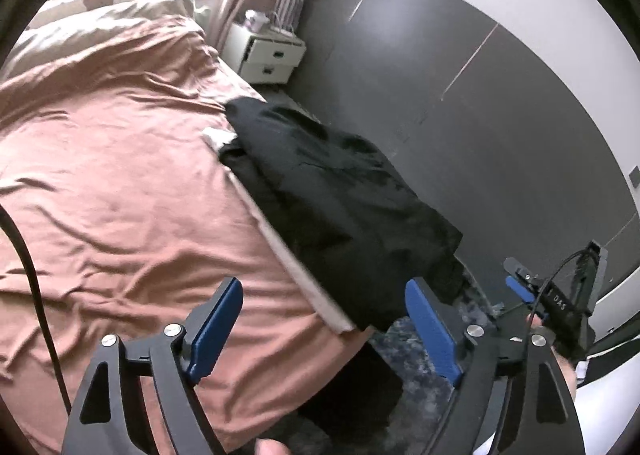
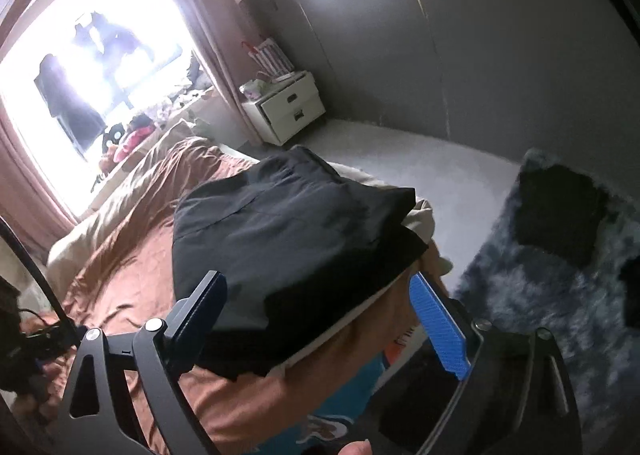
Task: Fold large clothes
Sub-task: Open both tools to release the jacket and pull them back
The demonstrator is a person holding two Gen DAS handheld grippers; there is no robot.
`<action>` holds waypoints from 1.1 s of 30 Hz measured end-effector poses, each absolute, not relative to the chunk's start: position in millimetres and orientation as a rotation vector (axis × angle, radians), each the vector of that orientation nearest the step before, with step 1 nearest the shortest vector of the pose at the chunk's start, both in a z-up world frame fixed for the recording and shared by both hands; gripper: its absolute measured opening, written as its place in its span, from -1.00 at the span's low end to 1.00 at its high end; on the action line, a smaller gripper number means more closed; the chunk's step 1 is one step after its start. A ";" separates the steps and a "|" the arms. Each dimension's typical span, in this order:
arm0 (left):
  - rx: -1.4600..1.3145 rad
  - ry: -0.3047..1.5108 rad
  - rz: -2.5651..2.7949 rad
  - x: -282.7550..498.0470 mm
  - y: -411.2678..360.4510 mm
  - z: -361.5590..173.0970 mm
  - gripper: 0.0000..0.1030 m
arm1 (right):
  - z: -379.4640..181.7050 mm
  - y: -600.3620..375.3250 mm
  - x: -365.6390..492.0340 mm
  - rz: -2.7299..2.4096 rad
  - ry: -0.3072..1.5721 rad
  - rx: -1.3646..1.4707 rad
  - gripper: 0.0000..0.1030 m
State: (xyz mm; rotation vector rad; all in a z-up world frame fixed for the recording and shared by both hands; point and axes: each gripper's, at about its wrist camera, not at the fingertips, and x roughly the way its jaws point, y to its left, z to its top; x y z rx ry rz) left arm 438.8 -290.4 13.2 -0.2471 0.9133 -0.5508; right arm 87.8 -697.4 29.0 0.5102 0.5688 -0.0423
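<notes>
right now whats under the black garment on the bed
The black garment lies on the brown sheet at the bed's edge. A pale cloth pokes out underneath; how far it runs beneath is hidden.

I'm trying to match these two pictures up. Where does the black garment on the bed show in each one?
Left wrist view: the black garment lies right of centre, along the bed's right edge, draping over the side.
Right wrist view: the black garment fills the centre, just beyond the open gripper.
Shared landmark: the white two-drawer nightstand by the curtain, beyond the garment in both.
</notes>
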 end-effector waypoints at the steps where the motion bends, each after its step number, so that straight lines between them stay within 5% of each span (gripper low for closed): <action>1: -0.243 0.901 -0.544 432.0 -283.4 17.1 0.78 | 30.0 -692.0 84.1 -0.055 0.564 0.498 0.83; 2: -0.239 0.883 -0.538 423.9 -275.1 21.2 1.00 | 34.3 -685.8 74.8 -0.073 0.550 0.477 0.91; 33: -0.137 0.516 -0.250 164.6 -91.9 45.6 0.99 | 12.2 -540.1 -64.2 0.032 0.443 0.313 1.00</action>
